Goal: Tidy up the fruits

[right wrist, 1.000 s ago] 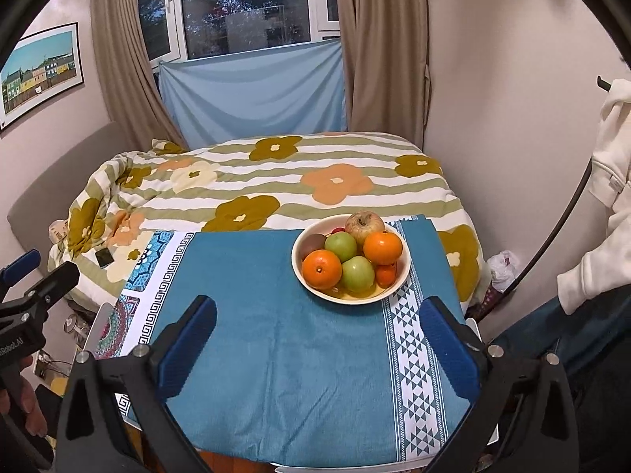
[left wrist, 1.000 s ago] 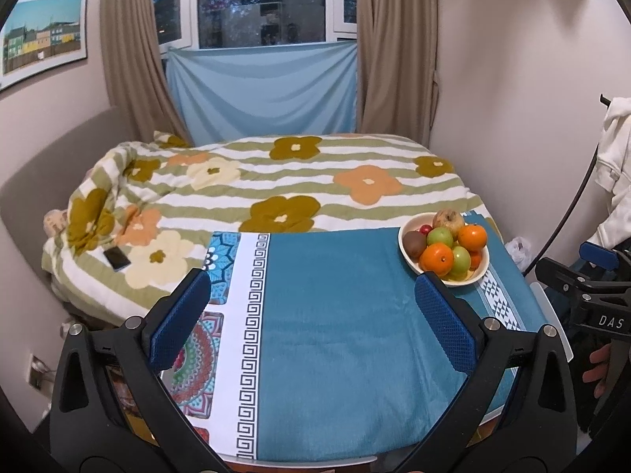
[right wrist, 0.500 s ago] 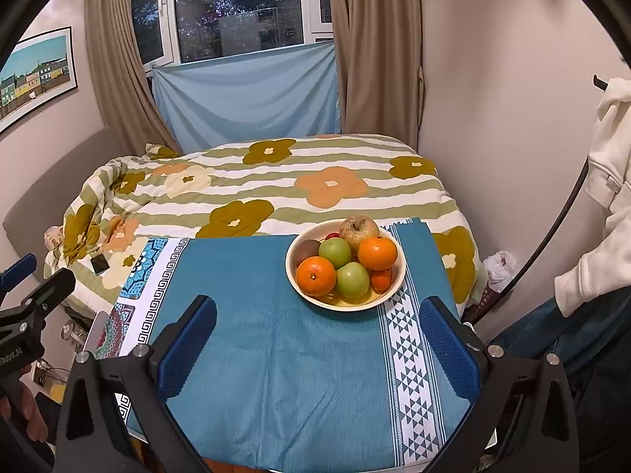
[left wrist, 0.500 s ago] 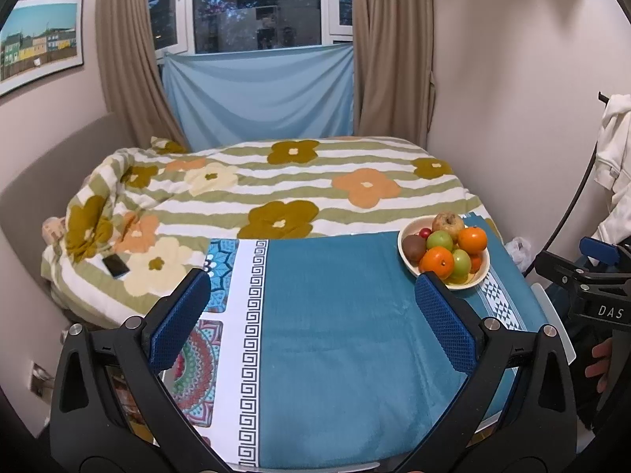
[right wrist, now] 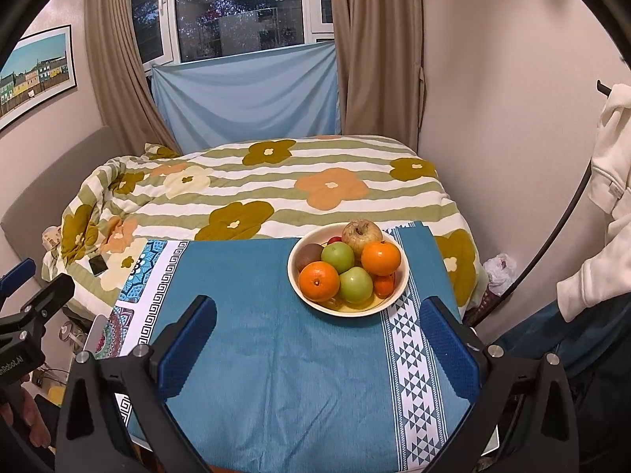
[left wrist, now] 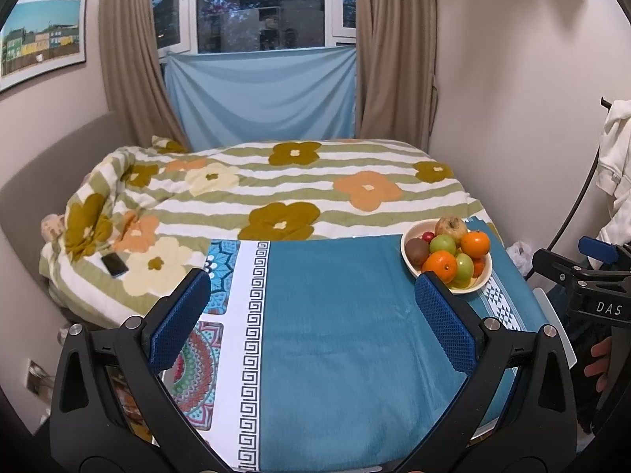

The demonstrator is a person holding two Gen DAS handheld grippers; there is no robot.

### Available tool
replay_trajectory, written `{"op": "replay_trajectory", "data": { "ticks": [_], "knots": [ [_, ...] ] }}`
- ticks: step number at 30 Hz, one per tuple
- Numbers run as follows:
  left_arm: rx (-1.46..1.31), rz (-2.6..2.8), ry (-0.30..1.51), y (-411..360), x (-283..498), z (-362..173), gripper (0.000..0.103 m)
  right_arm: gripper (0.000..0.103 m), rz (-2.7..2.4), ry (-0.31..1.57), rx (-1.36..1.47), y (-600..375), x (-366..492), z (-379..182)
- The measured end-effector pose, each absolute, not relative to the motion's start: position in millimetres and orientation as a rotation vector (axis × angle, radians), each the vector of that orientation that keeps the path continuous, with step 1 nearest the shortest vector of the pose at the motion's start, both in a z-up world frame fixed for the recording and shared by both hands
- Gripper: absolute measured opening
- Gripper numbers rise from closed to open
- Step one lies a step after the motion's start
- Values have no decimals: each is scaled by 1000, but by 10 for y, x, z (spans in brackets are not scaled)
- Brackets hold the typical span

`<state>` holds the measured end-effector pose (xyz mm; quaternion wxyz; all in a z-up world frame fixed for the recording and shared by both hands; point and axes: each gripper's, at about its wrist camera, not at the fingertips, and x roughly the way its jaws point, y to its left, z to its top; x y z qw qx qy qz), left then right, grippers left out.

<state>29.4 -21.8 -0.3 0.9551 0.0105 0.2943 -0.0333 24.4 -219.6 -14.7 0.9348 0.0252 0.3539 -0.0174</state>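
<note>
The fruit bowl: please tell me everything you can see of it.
The bowl is round, shallow and cream, seemingly ceramic. It stands upright on the teal cloth, beside the cloth's white triangle band. Fruit is piled above its rim: two oranges, two green apples, a brownish apple at the back, a kiwi, a small red fruit and a small orange one. Both grippers, left and right, are open and apart from it.

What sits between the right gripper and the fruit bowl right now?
Nothing but bare teal cloth. In the right wrist view the right gripper is open, short of the fruit bowl, and no fruit or other object lies on the stretch between them.
</note>
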Motion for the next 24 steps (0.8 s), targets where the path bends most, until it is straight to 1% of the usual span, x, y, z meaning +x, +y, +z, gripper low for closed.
{"op": "replay_trajectory", "data": {
  "ticks": [24],
  "knots": [
    [7,-67,583,-203,336,-40,103,103,-51,716,28,-2172,353,-159]
  ]
}}
